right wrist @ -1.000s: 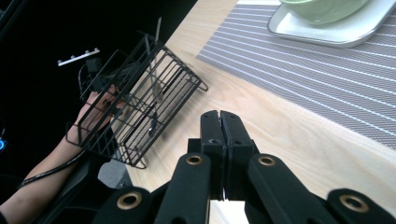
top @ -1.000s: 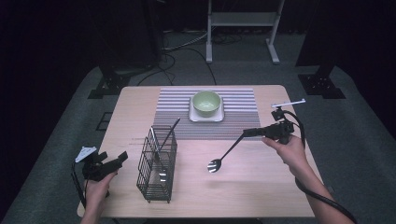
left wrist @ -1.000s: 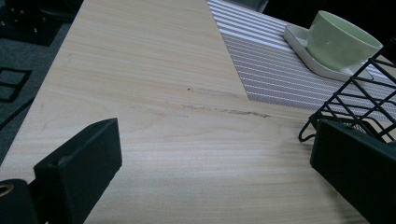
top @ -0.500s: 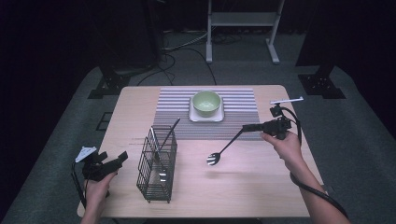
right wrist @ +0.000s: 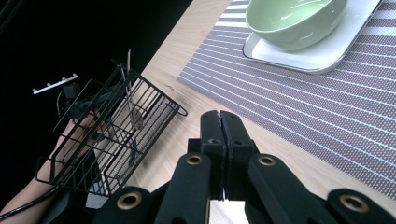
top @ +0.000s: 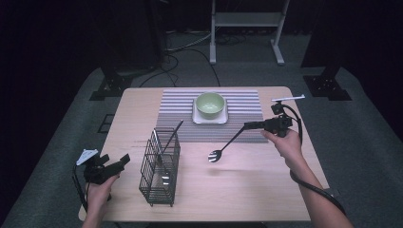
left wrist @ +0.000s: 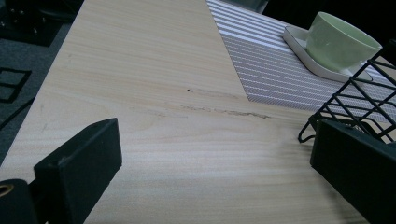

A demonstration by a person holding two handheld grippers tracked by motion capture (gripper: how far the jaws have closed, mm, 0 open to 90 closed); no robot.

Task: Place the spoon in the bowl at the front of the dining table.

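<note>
A wire rack stood left of the spoon; right gripper clamped its handle, bowl-end pointing rackward; left gripper gaped empty.

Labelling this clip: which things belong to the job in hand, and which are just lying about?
In the job:
- right claw, shut on the spoon
- wire basket
- striped mat

Lying about:
- left claw, open, idle
- green bowl on its white plate

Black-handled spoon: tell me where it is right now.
In the high view, the black-handled spoon hangs from the right claw, over bare table between the black wire basket and striped placemat.
</note>
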